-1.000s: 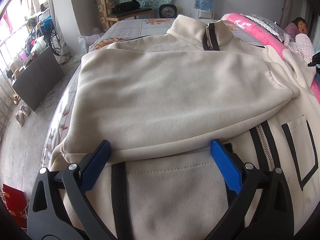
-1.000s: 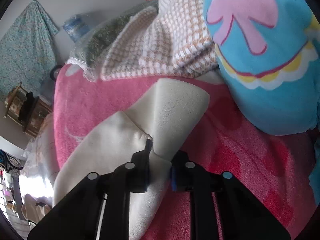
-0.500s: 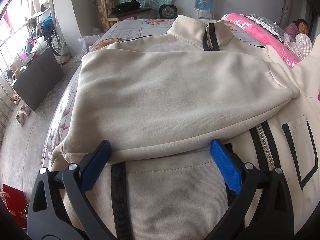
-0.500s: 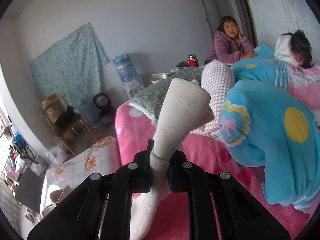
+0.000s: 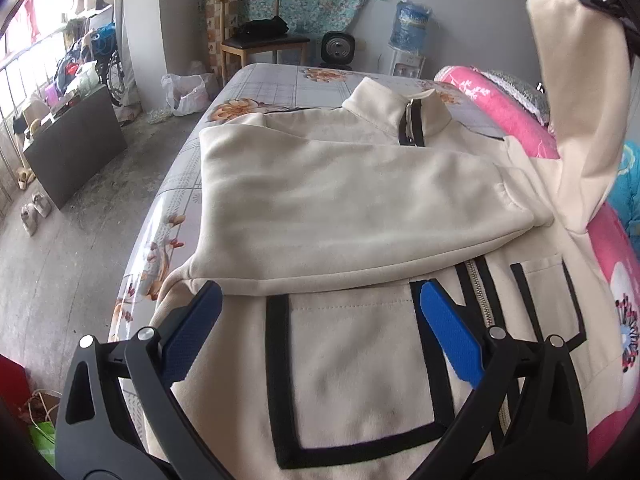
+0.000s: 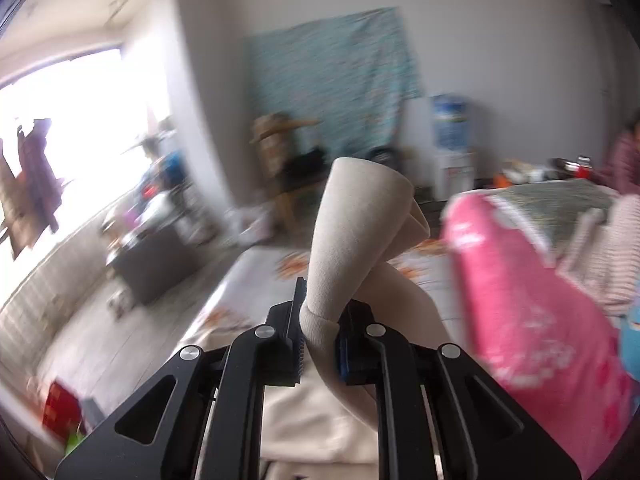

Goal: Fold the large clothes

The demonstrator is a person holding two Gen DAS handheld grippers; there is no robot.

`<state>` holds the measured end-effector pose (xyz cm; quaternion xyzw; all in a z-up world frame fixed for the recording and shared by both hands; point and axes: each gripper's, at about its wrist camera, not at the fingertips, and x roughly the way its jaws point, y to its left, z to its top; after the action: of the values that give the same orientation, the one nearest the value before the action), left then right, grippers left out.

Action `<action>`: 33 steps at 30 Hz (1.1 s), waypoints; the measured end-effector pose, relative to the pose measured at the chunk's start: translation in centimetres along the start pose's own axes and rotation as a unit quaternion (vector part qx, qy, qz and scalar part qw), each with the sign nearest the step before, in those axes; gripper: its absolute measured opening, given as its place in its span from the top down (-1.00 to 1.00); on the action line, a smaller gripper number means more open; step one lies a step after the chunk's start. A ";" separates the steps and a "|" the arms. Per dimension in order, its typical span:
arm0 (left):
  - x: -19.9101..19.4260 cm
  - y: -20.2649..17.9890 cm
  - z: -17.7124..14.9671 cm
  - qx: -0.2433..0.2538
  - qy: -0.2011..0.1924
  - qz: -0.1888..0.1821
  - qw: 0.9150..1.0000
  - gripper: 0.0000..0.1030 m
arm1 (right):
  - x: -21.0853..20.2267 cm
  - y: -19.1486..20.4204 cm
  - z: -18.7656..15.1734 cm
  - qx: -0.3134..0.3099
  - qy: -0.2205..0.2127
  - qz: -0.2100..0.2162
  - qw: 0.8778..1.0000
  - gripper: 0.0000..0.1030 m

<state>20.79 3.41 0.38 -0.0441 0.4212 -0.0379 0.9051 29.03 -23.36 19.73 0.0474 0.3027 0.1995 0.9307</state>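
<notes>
A cream zip-up jacket (image 5: 360,208) lies spread across a bed (image 5: 280,80), collar toward the far edge. One sleeve is already folded flat across the chest.

The right gripper (image 6: 320,344) is clamped on the cuff end of the other sleeve (image 6: 352,240), holding it high in the air above the bed's right side, next to a pink blanket (image 6: 528,312). The cuff stands up between the two jaws, and the rest of the sleeve hangs down to the jacket's shoulder.

The main risk seems to be the grip: only a narrow band of soft fabric sits between the jaws, so a fast swing across could pull it free and drop the sleeve in a heap. The right view is blurred, so how deep the cuff sits is hard to judge. The hanging sleeve could also drag the shoulder and disturb the flat fold beneath.

The left gripper (image 5: 320,328) hovers with jaws wide apart, holding nothing, over the jacket's lower front near the bed's near edge. A black-outlined pocket (image 5: 352,368) lies between its fingers, just below the folded sleeve's edge.
</notes>
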 end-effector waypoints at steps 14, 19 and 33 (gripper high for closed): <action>-0.9 3.5 1.5 -0.079 -0.012 -0.119 0.990 -0.44 | 3.5 -4.6 -15.5 0.081 0.178 0.044 0.980 -0.23; 4.2 2.6 5.6 -0.110 0.033 -0.132 0.985 -0.02 | -2.3 -12.2 -17.1 0.144 0.124 -0.059 0.980 -0.23; 11.2 -1.8 9.3 -0.051 0.045 -0.046 0.997 1.00 | -2.1 -13.6 -22.8 0.126 0.157 -0.151 0.968 -0.23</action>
<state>35.04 0.91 -1.97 -0.1073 0.4602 -0.0597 0.8793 18.86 -37.40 -0.43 0.0859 0.4715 0.0223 0.8774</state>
